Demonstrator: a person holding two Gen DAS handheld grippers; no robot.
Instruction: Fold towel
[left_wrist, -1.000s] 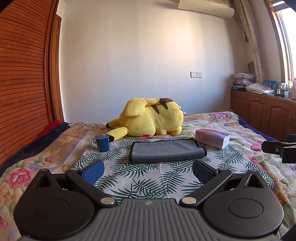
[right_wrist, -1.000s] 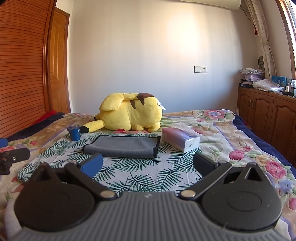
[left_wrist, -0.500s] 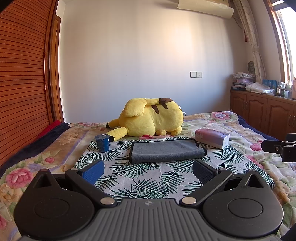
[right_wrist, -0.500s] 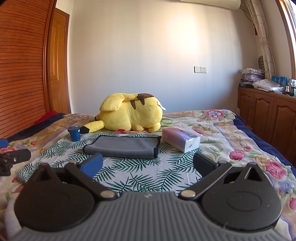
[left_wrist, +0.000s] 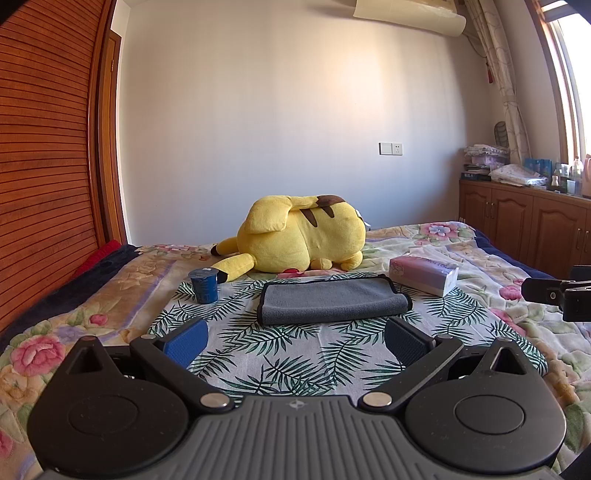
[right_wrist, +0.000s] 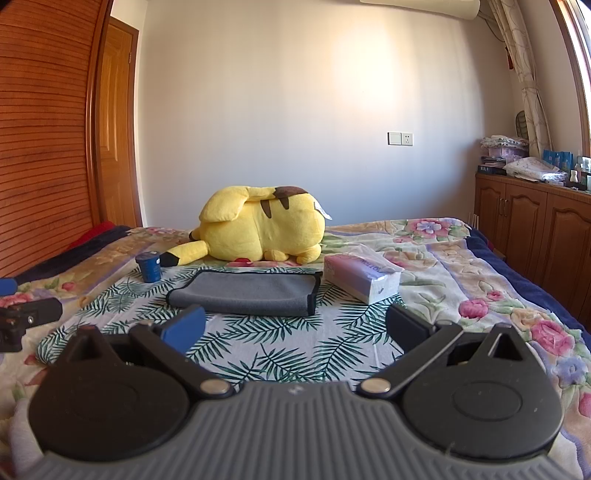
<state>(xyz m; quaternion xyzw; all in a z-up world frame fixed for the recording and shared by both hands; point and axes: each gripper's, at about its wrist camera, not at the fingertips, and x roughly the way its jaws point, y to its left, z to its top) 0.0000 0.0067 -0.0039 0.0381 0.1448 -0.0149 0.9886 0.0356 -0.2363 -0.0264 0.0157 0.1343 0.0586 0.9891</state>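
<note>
Both tongs, left (left_wrist: 295, 341) and right (right_wrist: 293, 326), gape empty before the folded towel (left_wrist: 330, 301).

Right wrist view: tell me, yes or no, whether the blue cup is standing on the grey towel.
No: the blue cup stands on the leaf-print cloth, left of the grey towel.

Hidden, cropped and unreadable parts of the bedroom scene

The white wall-mounted air conditioner (left_wrist: 410, 16) is cut by the top edge in both views. The far underside of the big yellow plush toy (left_wrist: 301, 236) is hidden, its face turned away. Printing on the pink and white tissue pack (right_wrist: 364, 277) is too small to read fully. Bottles and boxes on the brown wooden cabinet (left_wrist: 524, 218) at far right are too small to identify. The other black handheld gripper (left_wrist: 557, 297) is cropped by the right edge in the left wrist view; its jaws are out of sight there.
</note>
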